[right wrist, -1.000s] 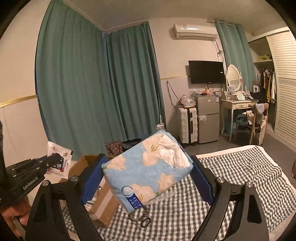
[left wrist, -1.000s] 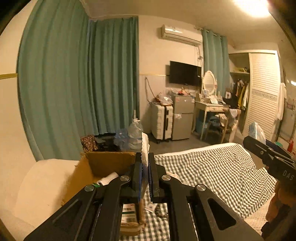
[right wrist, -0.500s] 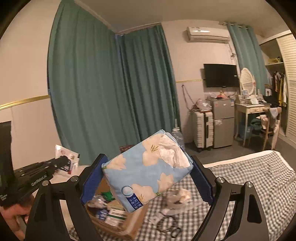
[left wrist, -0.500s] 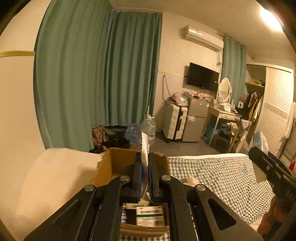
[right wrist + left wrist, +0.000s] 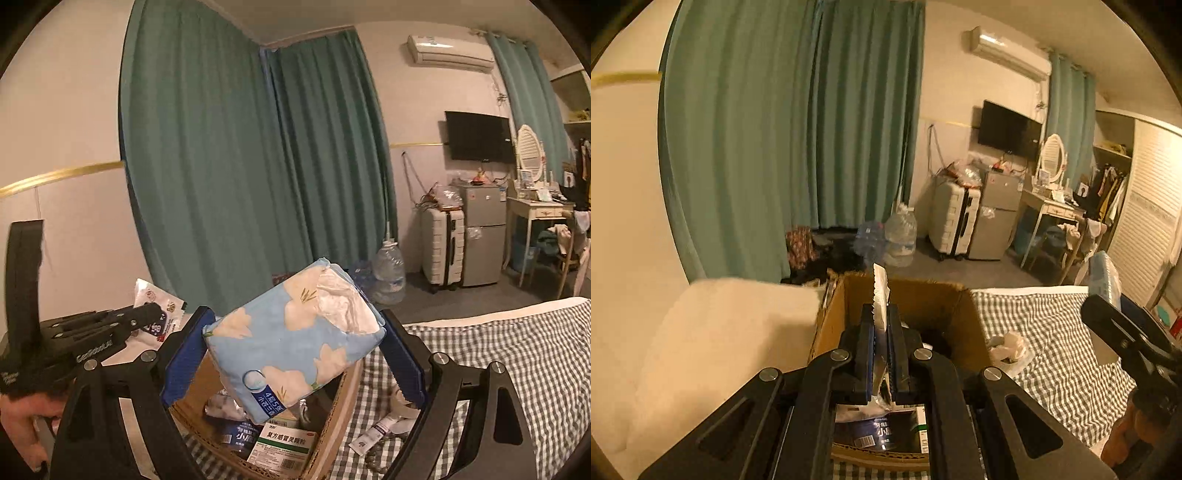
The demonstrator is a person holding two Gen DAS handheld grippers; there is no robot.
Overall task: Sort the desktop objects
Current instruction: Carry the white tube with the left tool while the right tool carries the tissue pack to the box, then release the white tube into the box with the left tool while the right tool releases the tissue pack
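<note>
Left fingers (image 5: 881, 332) pinch thin white packet (image 5: 880, 295), upright above cardboard box (image 5: 964, 317). Right fingers (image 5: 400, 354) spread wide, clamp blue floral tissue pack (image 5: 291, 343) over same box on checked bed (image 5: 517, 350).

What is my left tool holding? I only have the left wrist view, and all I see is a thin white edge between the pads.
Observer: The right wrist view shows its face: a flat white sachet with printed pictures, pinched in the left tool.
Operator: And the right tool?
Observer: The right tool clamps a blue floral tissue pack, torn open on top.
Operator: Where is that pack?
Observer: Above the cardboard box, which has a green-and-white medicine carton inside.
</note>
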